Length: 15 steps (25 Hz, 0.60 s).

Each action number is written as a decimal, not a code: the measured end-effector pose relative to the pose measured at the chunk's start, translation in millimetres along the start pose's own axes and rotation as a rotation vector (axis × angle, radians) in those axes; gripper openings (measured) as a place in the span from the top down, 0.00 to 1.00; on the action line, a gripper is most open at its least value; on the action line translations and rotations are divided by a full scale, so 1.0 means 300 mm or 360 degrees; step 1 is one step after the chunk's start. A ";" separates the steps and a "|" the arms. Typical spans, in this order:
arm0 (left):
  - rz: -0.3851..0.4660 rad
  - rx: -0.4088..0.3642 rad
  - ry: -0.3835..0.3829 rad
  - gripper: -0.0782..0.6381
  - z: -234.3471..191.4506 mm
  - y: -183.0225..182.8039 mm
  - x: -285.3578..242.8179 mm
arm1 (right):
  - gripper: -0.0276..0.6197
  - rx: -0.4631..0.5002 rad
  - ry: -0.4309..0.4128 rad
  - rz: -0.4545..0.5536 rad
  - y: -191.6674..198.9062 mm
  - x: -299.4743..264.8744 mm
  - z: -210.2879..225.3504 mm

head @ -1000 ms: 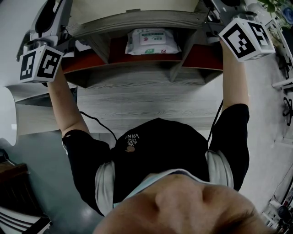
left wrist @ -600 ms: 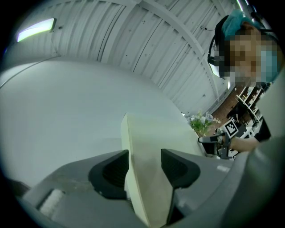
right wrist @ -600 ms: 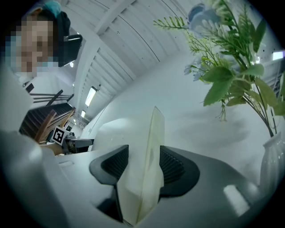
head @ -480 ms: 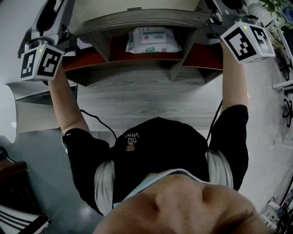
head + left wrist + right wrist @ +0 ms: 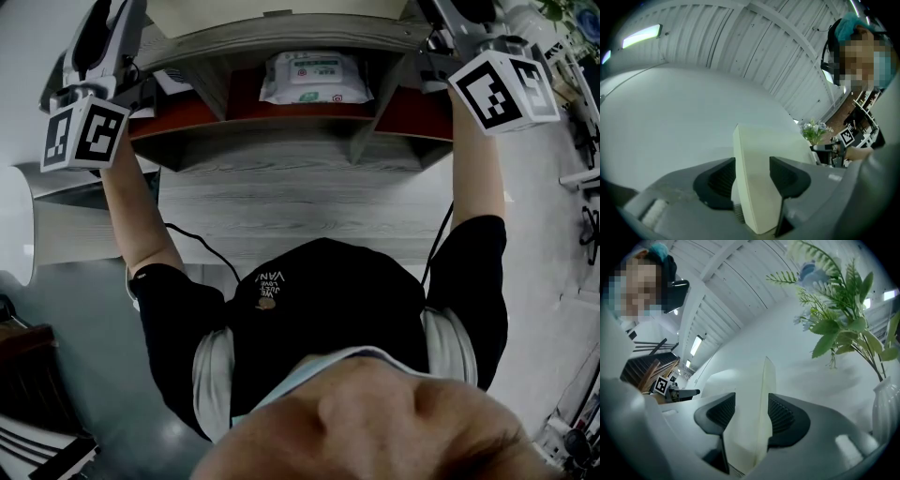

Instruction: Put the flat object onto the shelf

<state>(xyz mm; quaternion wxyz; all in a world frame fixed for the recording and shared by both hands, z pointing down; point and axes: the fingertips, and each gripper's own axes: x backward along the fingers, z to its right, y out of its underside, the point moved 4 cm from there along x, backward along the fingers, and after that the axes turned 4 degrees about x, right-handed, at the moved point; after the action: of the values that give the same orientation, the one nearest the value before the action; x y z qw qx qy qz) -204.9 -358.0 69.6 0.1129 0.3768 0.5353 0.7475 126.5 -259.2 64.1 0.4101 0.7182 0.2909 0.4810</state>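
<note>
A cream flat board (image 5: 281,9) lies along the top of the grey wooden shelf (image 5: 281,36), held at both ends. In the left gripper view its edge (image 5: 757,150) stands upright between the jaws of my left gripper (image 5: 752,169). Those jaws have just been opening, and the pads now sit close beside the board without squeezing it. My right gripper (image 5: 751,411) is shut on the board's other end (image 5: 740,385), which leans between its ribbed pads. From the head view both grippers are raised at the shelf's top corners: the left gripper (image 5: 131,28) and the right gripper (image 5: 441,23).
A pack of wet wipes (image 5: 315,77) lies in the shelf's middle compartment, on a red floor (image 5: 412,117). A leafy plant (image 5: 834,310) in a white vase (image 5: 887,404) stands just right of the board's end. A grey wooden desk surface (image 5: 281,202) lies below the shelf.
The left gripper's marker cube has tipped slightly. Both grippers otherwise stay at the shelf top, and the board has not shifted.
</note>
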 end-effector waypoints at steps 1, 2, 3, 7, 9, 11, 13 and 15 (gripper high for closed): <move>0.0003 0.0001 -0.0011 0.58 0.000 -0.001 0.009 | 0.64 -0.0001 -0.0004 0.0005 -0.002 0.005 -0.004; 0.0008 0.0002 -0.0024 0.58 -0.001 -0.001 0.017 | 0.64 -0.0004 -0.0006 0.0011 -0.003 0.010 -0.008; 0.0009 0.0002 -0.0034 0.58 0.000 -0.001 0.026 | 0.64 -0.0006 -0.0006 0.0015 -0.004 0.016 -0.011; -0.0004 0.0004 -0.0039 0.59 0.018 0.003 0.061 | 0.66 -0.0006 0.0007 0.0028 -0.011 0.046 -0.024; -0.0016 0.0013 -0.0035 0.61 0.033 0.010 0.079 | 0.68 -0.0007 0.0007 0.0030 -0.014 0.064 -0.035; -0.0034 0.0027 -0.0032 0.63 0.047 0.023 0.094 | 0.70 -0.0011 0.0002 0.0028 -0.010 0.080 -0.045; -0.0048 0.0040 -0.0036 0.65 0.059 0.038 0.110 | 0.72 -0.0022 -0.0005 0.0020 0.000 0.093 -0.055; -0.0056 0.0051 -0.0046 0.68 0.069 0.053 0.126 | 0.75 -0.0035 -0.0014 0.0011 0.013 0.105 -0.064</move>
<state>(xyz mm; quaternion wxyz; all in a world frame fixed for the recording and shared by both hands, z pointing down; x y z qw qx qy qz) -213.1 -327.9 103.2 0.1275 0.3798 0.5520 0.7312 120.2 -229.6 85.6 0.4176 0.7167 0.2812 0.4826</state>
